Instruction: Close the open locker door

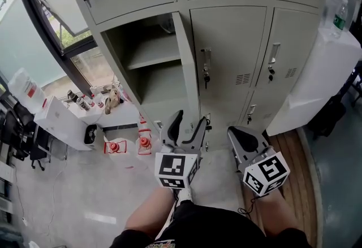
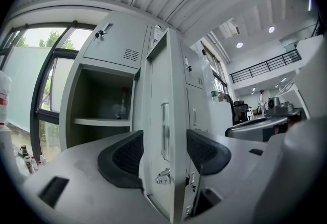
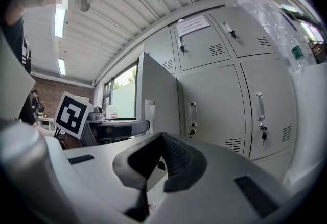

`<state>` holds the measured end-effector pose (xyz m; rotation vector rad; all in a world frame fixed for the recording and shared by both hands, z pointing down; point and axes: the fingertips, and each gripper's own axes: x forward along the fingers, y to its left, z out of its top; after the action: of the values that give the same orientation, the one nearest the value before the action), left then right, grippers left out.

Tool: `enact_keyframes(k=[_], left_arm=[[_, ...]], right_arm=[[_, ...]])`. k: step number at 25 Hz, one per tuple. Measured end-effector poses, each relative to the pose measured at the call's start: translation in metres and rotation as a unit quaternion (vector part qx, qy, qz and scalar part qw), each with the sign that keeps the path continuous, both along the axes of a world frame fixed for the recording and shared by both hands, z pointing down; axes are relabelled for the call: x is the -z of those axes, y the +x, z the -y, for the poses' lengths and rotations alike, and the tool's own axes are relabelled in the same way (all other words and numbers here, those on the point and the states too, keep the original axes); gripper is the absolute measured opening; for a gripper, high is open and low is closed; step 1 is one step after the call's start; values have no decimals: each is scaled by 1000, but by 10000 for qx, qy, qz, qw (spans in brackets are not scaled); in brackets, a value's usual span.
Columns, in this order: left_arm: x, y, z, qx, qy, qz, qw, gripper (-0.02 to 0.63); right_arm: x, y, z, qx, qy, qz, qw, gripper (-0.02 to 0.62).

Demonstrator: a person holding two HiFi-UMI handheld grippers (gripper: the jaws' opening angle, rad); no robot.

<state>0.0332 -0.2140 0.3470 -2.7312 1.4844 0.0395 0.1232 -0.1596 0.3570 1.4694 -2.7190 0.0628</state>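
Directly ahead of the left gripper (image 1: 185,127), the locker door (image 2: 163,90) stands swung out edge-on, its free edge reaching between the released jaws, one on each side. Whether the pads touch it cannot be told. Left of those jaws lies the open compartment (image 1: 148,74) with its shelf (image 1: 150,55). The right gripper (image 3: 161,159), just beside the left one, is clenched on nothing and faces the closed lockers (image 1: 226,60).

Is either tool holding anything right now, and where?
Nothing is gripped. Left tool is open, straddling the locker door edge; right tool is shut, empty.
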Motion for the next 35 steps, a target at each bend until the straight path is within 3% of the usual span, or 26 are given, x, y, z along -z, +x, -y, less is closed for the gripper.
enact_keyframes(k=[8,14,35], left_arm=[[0,-25,-1,102,47,-83,9999,232],[-3,-63,5,623,70,60,9980,104],[-3,-168,76,1074,42,-69,9942,141]], right_arm=[[-7,-24,20,208,-115,43,9997,52],[-8,-51,35,449,-139,74,9989,52],[-4,-131,117,776,-178,6,9968,52]])
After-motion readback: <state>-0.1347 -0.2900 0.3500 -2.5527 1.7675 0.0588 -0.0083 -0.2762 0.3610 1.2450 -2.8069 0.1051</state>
